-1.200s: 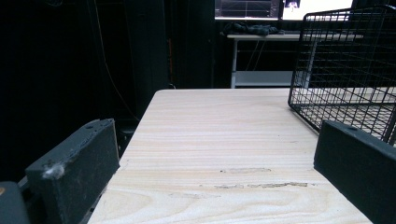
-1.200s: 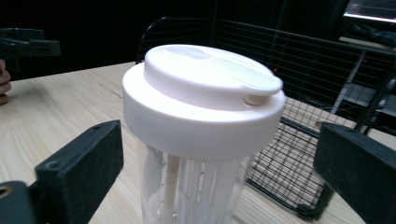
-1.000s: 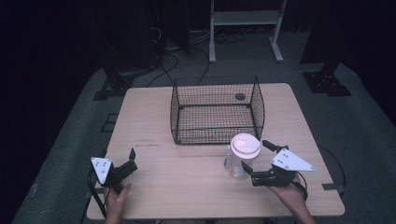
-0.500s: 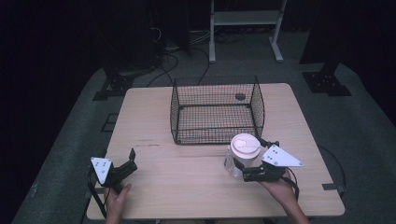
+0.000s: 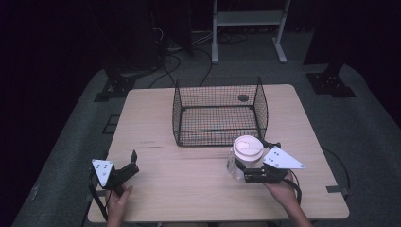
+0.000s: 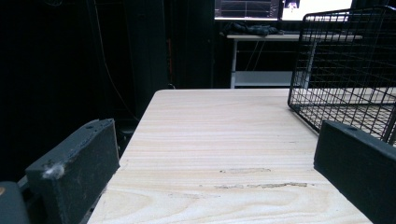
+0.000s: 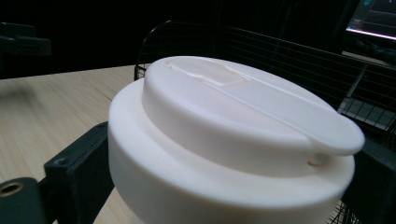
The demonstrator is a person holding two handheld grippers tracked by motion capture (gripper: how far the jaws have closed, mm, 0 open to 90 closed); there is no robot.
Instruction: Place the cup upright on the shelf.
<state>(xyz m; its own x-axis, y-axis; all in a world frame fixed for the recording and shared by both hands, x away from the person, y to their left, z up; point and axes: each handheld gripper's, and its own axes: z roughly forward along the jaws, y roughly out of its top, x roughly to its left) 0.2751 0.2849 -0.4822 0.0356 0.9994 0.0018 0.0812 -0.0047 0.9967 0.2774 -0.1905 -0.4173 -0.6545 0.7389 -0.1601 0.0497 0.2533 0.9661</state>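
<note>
A clear cup with a white lid stands upright on the wooden table, just in front of the wire basket's right front corner. My right gripper reaches it from the right, open, with one jaw on each side of the cup. In the right gripper view the lid sits between the black jaws, which stand close to its sides. My left gripper rests at the table's front left, open, with nothing between its jaws.
A black wire basket stands at the middle back of the table, seen also in the left gripper view and behind the cup. A small dark round thing lies behind the basket. A white stand is on the floor beyond.
My right gripper has slid left from beside the cup until its jaws stand around it. The cup has stayed in place, and the left gripper has not moved.
</note>
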